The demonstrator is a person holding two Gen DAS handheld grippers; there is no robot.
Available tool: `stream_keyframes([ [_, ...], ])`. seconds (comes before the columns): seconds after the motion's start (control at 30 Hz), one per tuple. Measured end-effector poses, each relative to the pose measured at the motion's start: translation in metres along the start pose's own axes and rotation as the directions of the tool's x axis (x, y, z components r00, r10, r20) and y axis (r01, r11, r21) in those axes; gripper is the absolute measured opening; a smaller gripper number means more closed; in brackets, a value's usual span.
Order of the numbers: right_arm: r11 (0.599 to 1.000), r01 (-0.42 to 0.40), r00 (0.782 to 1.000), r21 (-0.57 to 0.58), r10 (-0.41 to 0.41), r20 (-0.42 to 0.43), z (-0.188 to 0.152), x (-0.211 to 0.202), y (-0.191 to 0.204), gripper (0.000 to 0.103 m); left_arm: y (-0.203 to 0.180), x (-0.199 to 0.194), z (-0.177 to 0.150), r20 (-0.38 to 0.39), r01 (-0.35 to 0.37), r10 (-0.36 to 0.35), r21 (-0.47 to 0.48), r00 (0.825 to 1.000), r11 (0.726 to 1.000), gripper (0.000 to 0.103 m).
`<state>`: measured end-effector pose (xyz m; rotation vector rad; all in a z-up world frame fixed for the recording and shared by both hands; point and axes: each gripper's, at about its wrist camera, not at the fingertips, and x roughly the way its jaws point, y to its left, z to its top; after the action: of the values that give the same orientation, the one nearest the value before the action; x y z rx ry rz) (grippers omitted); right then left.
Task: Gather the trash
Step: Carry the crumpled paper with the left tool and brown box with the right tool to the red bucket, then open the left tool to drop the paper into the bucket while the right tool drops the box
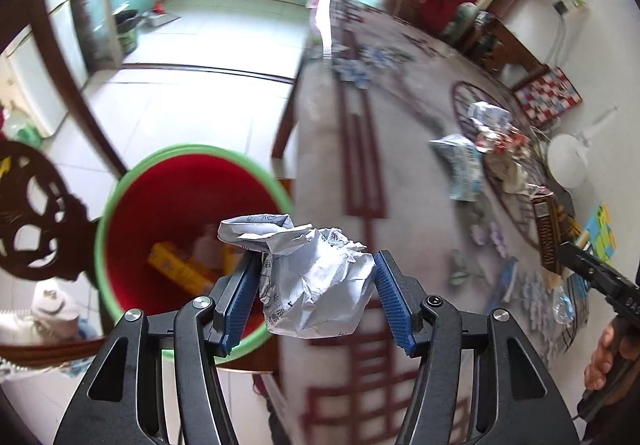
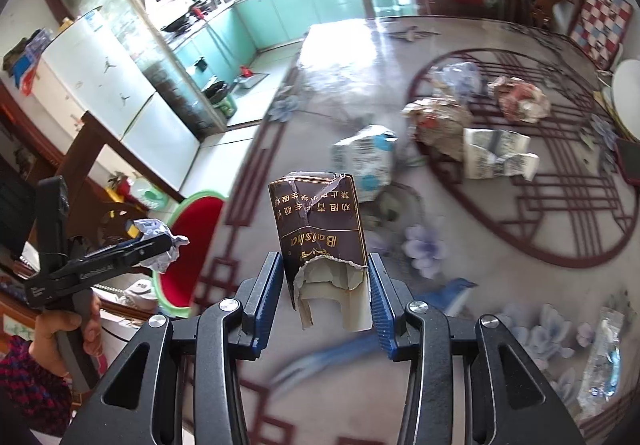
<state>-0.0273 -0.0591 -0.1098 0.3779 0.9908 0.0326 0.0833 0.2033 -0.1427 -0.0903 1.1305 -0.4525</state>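
Observation:
My left gripper (image 1: 316,273) is shut on a crumpled white paper ball (image 1: 316,285), held at the table's left edge beside a red bin with a green rim (image 1: 120,189). The bin holds yellow trash. My right gripper (image 2: 324,281) is shut on a torn brown cigarette pack (image 2: 320,237), held above the table. The left gripper with its paper (image 2: 160,241) shows at the left of the right wrist view, over the bin (image 2: 192,229). More trash lies on the table: a crumpled blue-white carton (image 2: 364,161), a torn white box (image 2: 492,157), wrapper wads (image 2: 436,121) and a clear wrapper (image 2: 600,365).
The table (image 2: 500,265) has a flower and red lattice pattern. A white round dish (image 2: 628,97) and a dark box (image 1: 548,233) sit at its right edge. A carved dark chair back (image 1: 36,213) stands left of the bin. A kitchen lies beyond.

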Motion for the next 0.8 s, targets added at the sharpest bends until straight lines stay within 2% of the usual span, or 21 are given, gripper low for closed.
stream_keyframes([
  [0.23, 0.995, -0.063, 0.998, -0.081, 0.061, -0.034, 0.005, 0.023, 0.051, 0.040, 0.044, -0.001, -0.006, -0.003, -0.063, 0.063, -0.075, 0.998, 0.995, 0.057],
  [0.8, 0.964, -0.209, 0.976, -0.167, 0.193, -0.104, 0.023, 0.078, 0.142, 0.040, 0.095, 0.018, -0.001, -0.055, -0.135, 0.130, -0.101, 0.990, 0.986, 0.057],
])
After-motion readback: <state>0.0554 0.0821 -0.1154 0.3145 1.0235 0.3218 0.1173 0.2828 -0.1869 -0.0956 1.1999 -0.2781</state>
